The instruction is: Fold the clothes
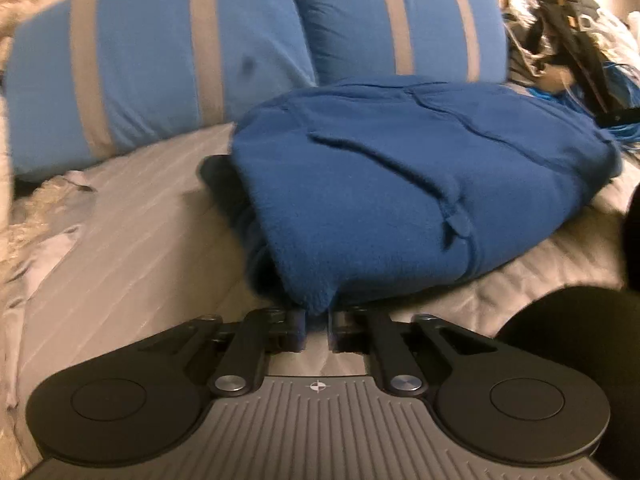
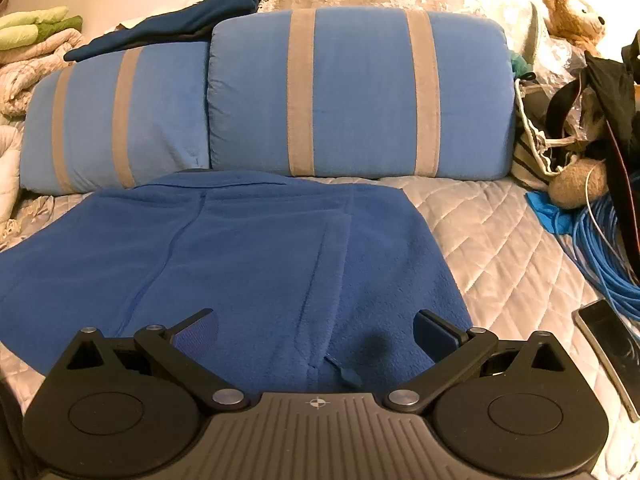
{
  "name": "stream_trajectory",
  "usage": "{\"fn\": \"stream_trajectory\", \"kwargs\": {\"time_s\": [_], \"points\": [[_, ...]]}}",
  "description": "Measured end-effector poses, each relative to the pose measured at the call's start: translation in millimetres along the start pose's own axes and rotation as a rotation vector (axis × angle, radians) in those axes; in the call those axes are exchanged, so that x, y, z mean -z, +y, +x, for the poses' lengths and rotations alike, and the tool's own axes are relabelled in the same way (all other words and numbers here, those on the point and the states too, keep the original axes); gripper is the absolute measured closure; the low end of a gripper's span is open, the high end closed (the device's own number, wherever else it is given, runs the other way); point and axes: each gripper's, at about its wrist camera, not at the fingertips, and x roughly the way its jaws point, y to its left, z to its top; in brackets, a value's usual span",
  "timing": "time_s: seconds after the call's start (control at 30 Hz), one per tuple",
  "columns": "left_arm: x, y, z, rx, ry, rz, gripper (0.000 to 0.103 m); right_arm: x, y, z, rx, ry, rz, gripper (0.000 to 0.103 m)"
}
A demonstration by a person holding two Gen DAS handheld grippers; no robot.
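Blue fleece garment [image 2: 248, 264] spread over the quilted grey bedspread [image 2: 500, 240], near edge toward the cameras, far edge just short of the two blue pillows with grey stripes [image 2: 360, 96] propped along the head of the bed. Left gripper [image 1: 317, 322] nearly closed, a corner of the fleece pinched between its tips and drawn up off the quilt, with a darker lining or lower layer peeking out underneath at the left. Probably held so in order to carry that corner across the body of the garment, or to square up a fold already there; cannot tell which from one moment. Right gripper [image 2: 316, 332] spread wide, holding nothing, hovering low over the near edge with a zipper pull [image 2: 350, 378] lying just between and below the tips; likely placed there to pin or take hold of the hem so that the cloth does not slide while the other side is lifted. Garment lying fairly flat and smooth in the right wrist view, seams running away toward the pillows, right edge straight, which fits either a piece laid out for folding or one partly folded over. Off to the right, well apart from the fleece: a coil of blue cable [image 2: 608, 264], a phone [image 2: 608, 352] at the bed's edge, a teddy bear [image 2: 572, 12] behind. Dark blue clothing [image 2: 176, 24] draped on top of the left pillow.
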Motion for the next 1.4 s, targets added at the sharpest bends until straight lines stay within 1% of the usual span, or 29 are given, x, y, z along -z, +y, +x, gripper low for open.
{"fn": "stream_trajectory", "kwargs": {"time_s": [0.07, 0.13, 0.2, 0.27, 0.33, 0.37, 0.47, 0.5, 0.53, 0.57, 0.63, 0.67, 0.73, 0.83, 0.93, 1.0, 1.07, 1.23, 1.33, 1.4], "points": [[-5, -10, -6, -0.045, 0.014, 0.111, 0.094, 0, 0, -2, 0.005, -0.007, 0.002, 0.000], [-4, -16, -8, -0.074, 0.052, 0.192, 0.094, 1, -1, -3, 0.009, -0.018, 0.006, 0.000], [1, -22, -9, -0.107, 0.084, 0.257, 0.093, 1, -3, -4, 0.009, -0.023, 0.015, 0.000], [6, -29, -10, -0.157, 0.103, 0.300, 0.094, 1, -5, -5, 0.011, -0.027, 0.026, 0.000], [8, -29, -11, -0.229, 0.120, 0.293, 0.093, 2, -7, -7, 0.011, -0.033, 0.038, 0.000], [9, -26, -13, -0.272, 0.124, 0.272, 0.092, 2, -8, -8, 0.011, -0.035, 0.042, 0.000], [9, -4, -23, -0.377, 0.119, 0.149, 0.090, 2, -11, -8, 0.010, -0.041, 0.055, 0.000], [7, 4, -29, -0.374, 0.110, 0.077, 0.081, 2, -12, -8, 0.008, -0.038, 0.059, 0.000], [3, 10, -38, -0.351, 0.090, 0.000, 0.067, 2, -13, -7, 0.007, -0.034, 0.063, 0.000], [0, 13, -49, -0.318, 0.057, -0.074, 0.060, 2, -13, -6, 0.007, -0.027, 0.066, 0.000], [-7, 14, -68, -0.250, -0.025, -0.199, 0.028, 1, -14, -3, 0.008, -0.013, 0.072, 0.000], [-10, 11, -76, -0.225, -0.060, -0.235, 0.023, 1, -14, -3, 0.009, -0.011, 0.074, 0.000], [-18, 5, -84, -0.182, -0.105, -0.275, 0.022, 1, -15, -2, 0.011, -0.006, 0.079, 0.000], [-29, -2, -80, -0.128, -0.131, -0.297, 0.022, 1, -17, 0, 0.003, 0.002, 0.091, 0.000], [-36, -2, -64, -0.114, -0.132, -0.313, 0.022, 1, -22, -1, -0.023, 0.004, 0.113, 0.000], [-40, 3, -53, -0.099, -0.133, -0.342, 0.022, -1, -28, 1, -0.040, 0.009, 0.125, 0.000], [-42, 11, -43, -0.083, -0.134, -0.374, 0.022, -8, -38, 9, -0.047, 0.031, 0.118, 0.000], [-43, 25, -30, -0.074, -0.110, -0.389, 0.022, -25, -64, 28, -0.064, 0.084, 0.099, 0.000], [-44, 43, -20, -0.029, -0.099, -0.433, 0.022, -35, -79, 40, -0.074, 0.115, 0.088, 0.000], [-46, 59, -8, 0.030, -0.077, -0.483, 0.022, -41, -89, 50, -0.087, 0.143, 0.093, 0.000]]}}
